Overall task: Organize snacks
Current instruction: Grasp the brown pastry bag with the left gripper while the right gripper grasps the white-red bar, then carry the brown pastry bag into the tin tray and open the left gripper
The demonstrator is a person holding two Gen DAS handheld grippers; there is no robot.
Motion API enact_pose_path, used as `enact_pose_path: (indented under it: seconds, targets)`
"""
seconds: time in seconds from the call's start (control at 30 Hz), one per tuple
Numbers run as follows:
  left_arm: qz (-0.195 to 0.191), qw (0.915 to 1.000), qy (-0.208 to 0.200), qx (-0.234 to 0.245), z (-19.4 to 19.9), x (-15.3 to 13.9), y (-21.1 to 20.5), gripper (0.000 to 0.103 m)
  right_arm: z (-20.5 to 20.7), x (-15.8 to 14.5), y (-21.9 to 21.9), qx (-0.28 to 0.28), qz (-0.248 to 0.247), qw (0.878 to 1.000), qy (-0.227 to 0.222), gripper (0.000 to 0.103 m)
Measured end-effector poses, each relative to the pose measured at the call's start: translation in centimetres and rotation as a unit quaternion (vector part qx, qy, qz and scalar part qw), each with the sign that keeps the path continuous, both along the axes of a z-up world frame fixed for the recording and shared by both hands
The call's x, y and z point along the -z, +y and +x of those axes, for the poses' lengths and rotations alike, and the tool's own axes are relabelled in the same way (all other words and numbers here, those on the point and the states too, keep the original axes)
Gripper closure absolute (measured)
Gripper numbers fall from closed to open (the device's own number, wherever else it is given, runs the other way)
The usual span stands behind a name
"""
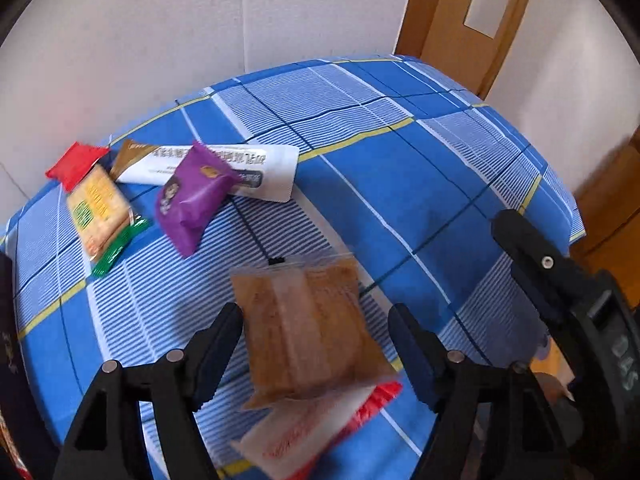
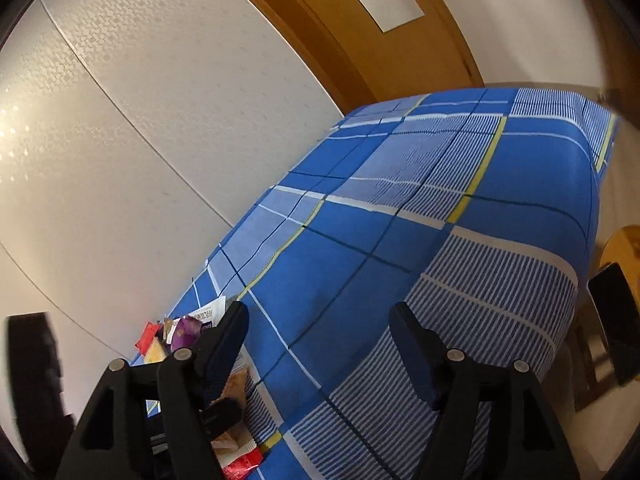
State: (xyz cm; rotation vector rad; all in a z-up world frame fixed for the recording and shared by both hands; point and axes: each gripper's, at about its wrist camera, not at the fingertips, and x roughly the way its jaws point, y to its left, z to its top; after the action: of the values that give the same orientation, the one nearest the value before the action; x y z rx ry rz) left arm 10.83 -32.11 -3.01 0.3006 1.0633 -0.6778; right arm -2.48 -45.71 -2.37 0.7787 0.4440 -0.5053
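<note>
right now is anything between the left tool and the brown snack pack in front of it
Nothing visible does. The left tool is open and the brown snack pack lies right between its fingers, on top of a red-and-white packet on the blue checked cloth. The other snacks sit farther off to the left.

A see-through pack of brown cake (image 1: 308, 328) lies flat near the middle, a bit blurry. Its 6 o'clock end rests on a white and red packet (image 1: 316, 428). Toward 10 o'clock a puffy purple packet (image 1: 192, 196) lies tilted on a long white packet (image 1: 224, 170) with dark writing and a brown end. At 9 o'clock from those lies a yellow cracker pack (image 1: 100, 212) with a green end, touching a red packet (image 1: 76, 165).
</note>
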Motion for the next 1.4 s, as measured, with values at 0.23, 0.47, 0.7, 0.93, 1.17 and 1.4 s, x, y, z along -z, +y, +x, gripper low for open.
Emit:
enact_pose_path:
  seconds: [0.23, 0.47, 0.7, 0.93, 1.17, 1.4]
  targets:
    - [-0.059, 0.9966, 0.014, -0.057, 1.9, -0.2, 5.1, 0.042, 0.7, 0.1, 1.3, -0.036, -0.007, 0.999, 0.018, 0.030]
    - [-0.083, 0.9862, -0.021, -0.141, 1.4, -1.0, 13.3, 0.042, 0.8, 0.6, 5.8, -0.116, -0.005, 0.991, 0.061, 0.029]
    - [-0.075, 0.9824, -0.034, -0.168, -1.7, 0.6, 17.8, 0.042, 1.9, 1.1, 12.0, -0.209, -0.042, 0.971, 0.108, 0.043]
    - [-0.066, 0.9821, -0.059, -0.166, -3.1, 1.3, 18.3, 0.043, 5.1, 1.4, 14.8, -0.252, -0.137, 0.945, 0.157, 0.053]
    - [-0.056, 0.9839, -0.057, -0.160, -3.1, 1.3, 18.2, 0.042, 7.4, 1.9, 14.7, -0.246, -0.222, 0.928, 0.173, 0.053]
    - [-0.048, 0.9879, -0.074, -0.128, -3.2, 1.5, 17.4, 0.043, 6.2, 1.3, 13.3, -0.239, -0.184, 0.943, 0.138, 0.065]
